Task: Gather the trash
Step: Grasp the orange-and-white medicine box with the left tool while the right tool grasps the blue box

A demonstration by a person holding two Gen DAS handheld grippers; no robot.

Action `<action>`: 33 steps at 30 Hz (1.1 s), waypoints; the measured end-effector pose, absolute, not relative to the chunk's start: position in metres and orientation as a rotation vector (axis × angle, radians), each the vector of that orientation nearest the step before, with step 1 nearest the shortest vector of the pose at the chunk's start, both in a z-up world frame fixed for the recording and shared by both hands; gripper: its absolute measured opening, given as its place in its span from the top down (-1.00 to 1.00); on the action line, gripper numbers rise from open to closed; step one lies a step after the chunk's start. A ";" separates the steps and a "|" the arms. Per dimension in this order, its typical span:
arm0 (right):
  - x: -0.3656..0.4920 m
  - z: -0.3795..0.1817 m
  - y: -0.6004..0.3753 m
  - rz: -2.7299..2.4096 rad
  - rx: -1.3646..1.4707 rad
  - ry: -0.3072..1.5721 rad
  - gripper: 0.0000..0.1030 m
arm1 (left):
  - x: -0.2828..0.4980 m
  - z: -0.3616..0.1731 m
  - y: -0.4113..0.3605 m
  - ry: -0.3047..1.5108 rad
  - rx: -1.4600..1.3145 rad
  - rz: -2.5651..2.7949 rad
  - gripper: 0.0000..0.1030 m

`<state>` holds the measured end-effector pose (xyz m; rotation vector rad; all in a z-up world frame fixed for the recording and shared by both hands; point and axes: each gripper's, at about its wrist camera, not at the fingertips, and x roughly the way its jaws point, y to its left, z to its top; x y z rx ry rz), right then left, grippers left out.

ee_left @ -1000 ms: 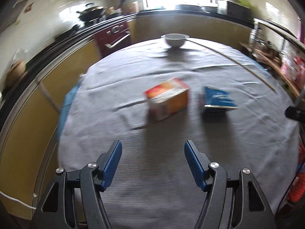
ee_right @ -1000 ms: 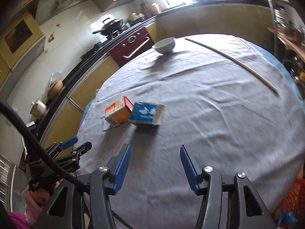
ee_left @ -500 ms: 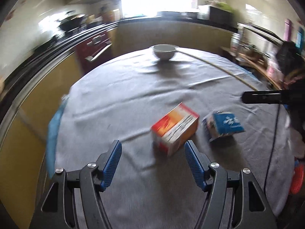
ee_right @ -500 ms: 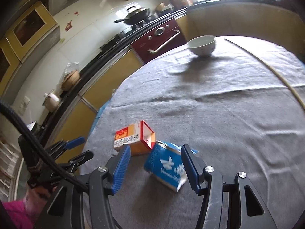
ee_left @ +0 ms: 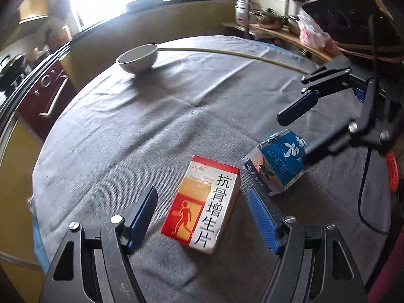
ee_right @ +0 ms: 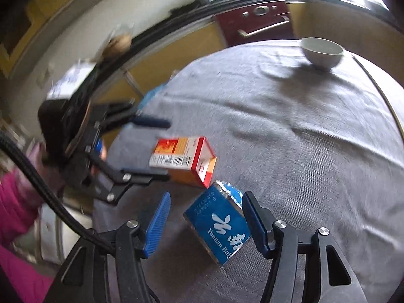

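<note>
- Left wrist view: risking a skewed pinch on the red, orange and white cardboard medicine box (ee_left: 203,203), lying flat and turned at an angle near the front edge of the round table under its grey woven cloth (ee_left: 151,126); closing across its corners probably spinning it or sliding it on the cloth.
- Risking a knock between the two tools, the boxes lying just beside each other and both grippers crowding in.
- Left gripper (ee_left: 202,217) opening, blue pads standing apart on either side of the box, touching nothing, holding nothing.
- Right gripper (ee_left: 298,136) reaching in from the table's right edge, one finger above and one in front of the blue and white carton with torn foil end (ee_left: 276,162); contact not possible to tell here.
- White ceramic bowl (ee_left: 137,59) and thin pale wooden stick (ee_left: 232,54) sitting well apart, by the far edge.
- Right wrist view: risking a crushed or squirting carton, the blue and white carton (ee_right: 222,223) sitting cornerwise between the pads with its torn end facing away.
- Right gripper (ee_right: 203,222) opening, carton between the jaws, right pad looking close against its corner, left pad clear of it; nothing clamped.
- Left gripper (ee_right: 161,149) straddling the medicine box (ee_right: 184,160) towards the table's left edge, blurred, apparently not pressing it.
</note>
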<state>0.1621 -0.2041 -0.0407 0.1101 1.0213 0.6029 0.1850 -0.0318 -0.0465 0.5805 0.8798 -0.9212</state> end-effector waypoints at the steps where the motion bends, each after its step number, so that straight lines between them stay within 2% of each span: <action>1: 0.161 -0.043 -0.200 0.610 0.066 1.031 -0.22 | 0.186 -0.048 -0.032 0.889 0.586 -0.936 -0.46; 6: 0.157 -0.054 -0.180 0.616 -0.139 1.061 -0.24 | 0.191 -0.062 -0.039 0.937 0.594 -0.954 -0.46; 15: 0.152 -0.060 -0.169 0.565 -0.325 1.040 -0.33 | 0.196 -0.071 -0.036 0.974 0.555 -0.940 -0.46; 20: 0.158 -0.059 -0.176 0.574 -0.278 1.051 -0.33 | 0.198 -0.073 -0.037 0.986 0.550 -0.941 -0.44; 22: 0.159 -0.061 -0.171 0.592 -0.276 1.063 -0.33 | 0.201 -0.073 -0.038 0.991 0.543 -0.941 -0.32; 23: 0.158 -0.062 -0.167 0.596 -0.281 1.068 -0.33 | 0.202 -0.074 -0.038 1.001 0.535 -0.942 -0.20; 33: 0.152 -0.067 -0.168 0.556 -0.196 1.060 -0.32 | 0.193 -0.078 -0.039 1.029 0.510 -0.899 0.05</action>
